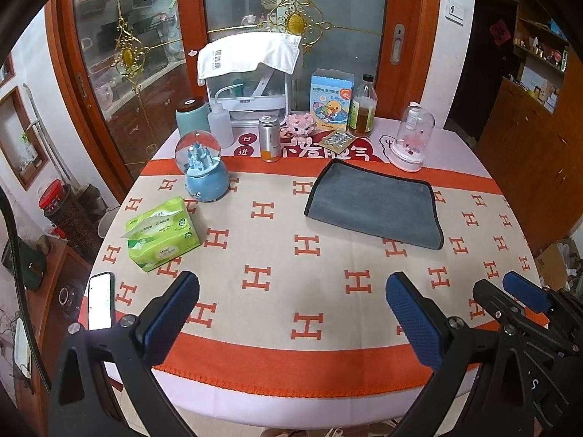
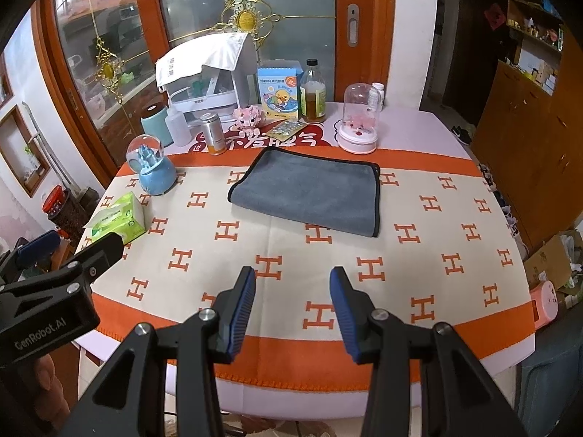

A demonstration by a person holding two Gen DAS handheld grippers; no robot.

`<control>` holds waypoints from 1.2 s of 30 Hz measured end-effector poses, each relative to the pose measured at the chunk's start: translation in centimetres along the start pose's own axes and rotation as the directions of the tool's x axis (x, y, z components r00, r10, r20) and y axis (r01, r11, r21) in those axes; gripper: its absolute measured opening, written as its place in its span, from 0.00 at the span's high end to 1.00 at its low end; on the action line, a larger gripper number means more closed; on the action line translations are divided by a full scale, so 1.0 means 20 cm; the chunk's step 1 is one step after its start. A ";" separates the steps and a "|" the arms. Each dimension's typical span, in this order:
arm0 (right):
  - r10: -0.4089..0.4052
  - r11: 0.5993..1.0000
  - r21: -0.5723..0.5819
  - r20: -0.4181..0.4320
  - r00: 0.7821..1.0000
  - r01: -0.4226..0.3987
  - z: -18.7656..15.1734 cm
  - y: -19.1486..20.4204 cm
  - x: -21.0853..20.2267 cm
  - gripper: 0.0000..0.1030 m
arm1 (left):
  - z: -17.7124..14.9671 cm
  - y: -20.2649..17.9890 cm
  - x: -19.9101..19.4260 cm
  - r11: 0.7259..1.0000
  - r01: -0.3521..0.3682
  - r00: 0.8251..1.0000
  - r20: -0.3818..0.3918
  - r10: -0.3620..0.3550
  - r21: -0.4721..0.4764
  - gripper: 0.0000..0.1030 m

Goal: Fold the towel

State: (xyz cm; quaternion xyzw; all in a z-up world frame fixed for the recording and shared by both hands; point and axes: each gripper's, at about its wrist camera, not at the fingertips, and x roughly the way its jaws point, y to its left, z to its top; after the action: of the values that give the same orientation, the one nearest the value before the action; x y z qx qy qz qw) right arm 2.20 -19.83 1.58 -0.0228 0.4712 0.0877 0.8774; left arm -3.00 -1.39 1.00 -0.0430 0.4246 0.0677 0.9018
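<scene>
towel (image 2: 309, 193): grey, black edging | tablecloth (image 2: 419, 266): cream, orange H's | tissue pack (image 1: 162, 233): green

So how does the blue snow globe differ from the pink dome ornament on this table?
The blue snow globe is a round glass ball on a blue base with a castle inside. The pink dome ornament is a taller, straight-sided clear dome on a pale pink base. The globe stands left of the grey towel, the dome behind the towel's right end. Both stand upright, untouched by either hand-held gripper.
</scene>
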 end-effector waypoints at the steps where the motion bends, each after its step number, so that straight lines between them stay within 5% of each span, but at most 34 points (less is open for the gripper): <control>1: -0.001 1.000 0.000 0.001 1.000 0.001 0.00 0.00 0.00 0.59 | 0.00 0.00 0.00 1.000 0.002 1.000 0.001 -0.002 0.002 0.01; 36: 0.001 1.000 0.010 -0.019 1.000 0.000 -0.02 0.02 0.04 0.59 | 0.00 0.00 0.06 0.999 0.026 0.999 -0.025 -0.025 0.030 0.01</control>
State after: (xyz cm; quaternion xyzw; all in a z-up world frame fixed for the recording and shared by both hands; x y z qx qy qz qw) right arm 2.27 -19.35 0.69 -0.0192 0.4801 0.0853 0.8728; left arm -2.31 -1.37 0.09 -0.0357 0.4359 0.0492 0.8979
